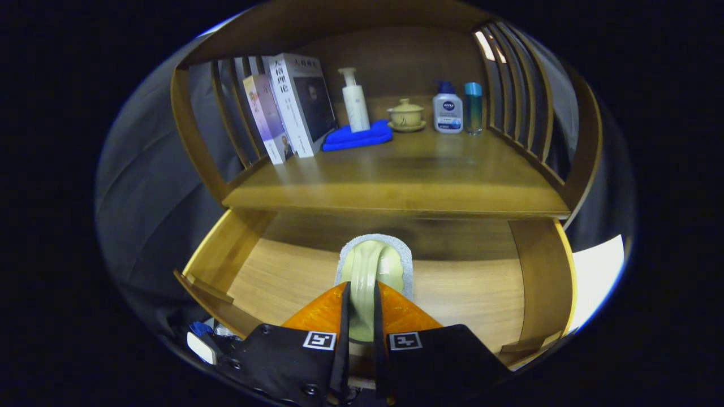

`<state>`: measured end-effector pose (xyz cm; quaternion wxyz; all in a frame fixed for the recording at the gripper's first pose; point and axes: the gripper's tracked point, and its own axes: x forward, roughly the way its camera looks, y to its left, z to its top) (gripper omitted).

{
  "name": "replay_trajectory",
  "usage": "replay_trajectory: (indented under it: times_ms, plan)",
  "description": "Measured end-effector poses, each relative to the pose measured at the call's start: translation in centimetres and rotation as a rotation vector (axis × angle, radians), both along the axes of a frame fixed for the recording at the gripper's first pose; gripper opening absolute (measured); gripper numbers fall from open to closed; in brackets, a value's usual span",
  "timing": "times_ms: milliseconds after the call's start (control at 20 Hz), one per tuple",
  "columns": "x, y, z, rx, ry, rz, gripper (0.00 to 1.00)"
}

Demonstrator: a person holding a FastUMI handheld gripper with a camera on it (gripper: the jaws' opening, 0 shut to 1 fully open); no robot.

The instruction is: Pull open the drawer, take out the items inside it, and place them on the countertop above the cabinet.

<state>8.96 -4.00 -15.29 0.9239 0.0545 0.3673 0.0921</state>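
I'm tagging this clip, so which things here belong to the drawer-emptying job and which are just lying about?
Job:
- gripper, shut on the pale green sponge with grey scouring layer
- open wooden drawer
- wooden countertop

Lying about:
- two upright books
- folded blue cloth
- white pump bottle
- lidded cup
- two small bottles

Left of the pump bottle [354, 100] lean two books [288, 107]; right of it stand a lidded cup [405, 115], lotion bottle [447, 113] and blue-capped bottle [473, 107].

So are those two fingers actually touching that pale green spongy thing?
Touching. The gripper view shows the gripper shut on the green sponge, both fingers pinching it so it bulges above the open drawer.
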Motion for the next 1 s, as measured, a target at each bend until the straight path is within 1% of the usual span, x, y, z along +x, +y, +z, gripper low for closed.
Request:
replay_trajectory:
  times_ms: [250,500,600,750,850,1000]
  plan:
    - [-1.7,-0.4,3.9,0.076,-0.071,-0.036,0.2]
    - [-0.8,-0.8,7.6,0.067,-0.158,-0.049,0.2]
    - [0.5,-0.5,8.7,0.067,-0.176,-0.05,0.2]
    - [3.6,-0.3,9.6,0.057,-0.183,-0.05,0.2]
    - [6.0,0.4,9.6,0.073,-0.17,-0.043,0.2]
    - [10.0,0.7,9.8,0.095,-0.168,-0.076,0.2]
